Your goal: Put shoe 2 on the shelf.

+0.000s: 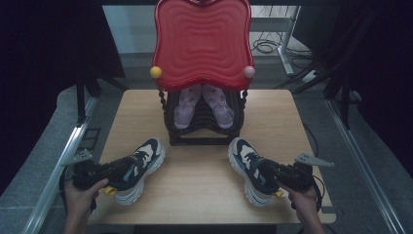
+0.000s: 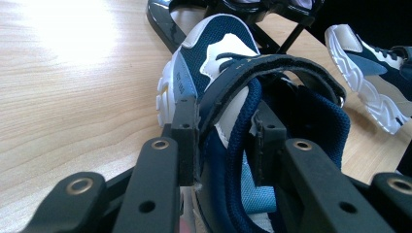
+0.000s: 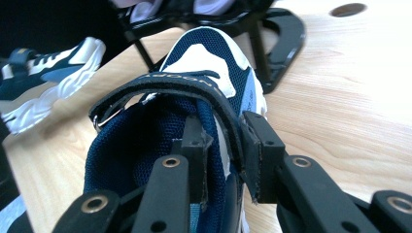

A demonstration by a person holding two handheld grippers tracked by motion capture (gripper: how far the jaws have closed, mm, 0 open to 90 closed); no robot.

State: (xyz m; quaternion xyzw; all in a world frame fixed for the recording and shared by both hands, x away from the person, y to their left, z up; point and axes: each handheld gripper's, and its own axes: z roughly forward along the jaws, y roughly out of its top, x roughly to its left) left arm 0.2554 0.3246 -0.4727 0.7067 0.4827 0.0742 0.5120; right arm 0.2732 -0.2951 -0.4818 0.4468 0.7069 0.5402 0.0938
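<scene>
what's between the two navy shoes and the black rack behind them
Nothing visible. The left tongs grip the left shoe by its collar, the right tongs grip the right shoe, and bare table runs up to the rack, which already holds pink shoes.

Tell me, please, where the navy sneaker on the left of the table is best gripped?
Grip the left sneaker by its collar wall beside the strap, coming from the heel end, one jaw inside the opening and one outside. The left tongs already clamp it that way; the open mouth faces them.
</scene>
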